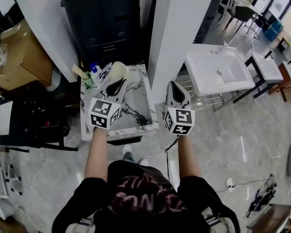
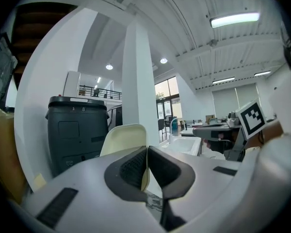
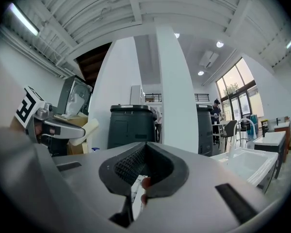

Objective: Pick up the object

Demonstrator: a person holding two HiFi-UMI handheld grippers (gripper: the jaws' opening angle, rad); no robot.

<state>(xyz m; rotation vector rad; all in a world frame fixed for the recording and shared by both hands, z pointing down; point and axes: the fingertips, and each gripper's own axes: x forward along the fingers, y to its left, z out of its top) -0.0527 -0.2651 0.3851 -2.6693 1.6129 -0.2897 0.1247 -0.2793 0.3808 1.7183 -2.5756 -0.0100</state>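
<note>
A pale cream, flat, rounded-top object sticks out from between the jaws of my left gripper, which is shut on its lower edge. It hangs in the air above the back of a marble-patterned table. In the left gripper view the cream object rises upright from the closed left gripper. My right gripper is held beside the table's right edge, shut, with nothing between the pads. From the right gripper view the left gripper and the cream object show at the left.
A black bin stands behind the table, next to a white pillar. A blue-capped bottle and other small items sit at the table's back left. A white basin is to the right, a cardboard box to the left.
</note>
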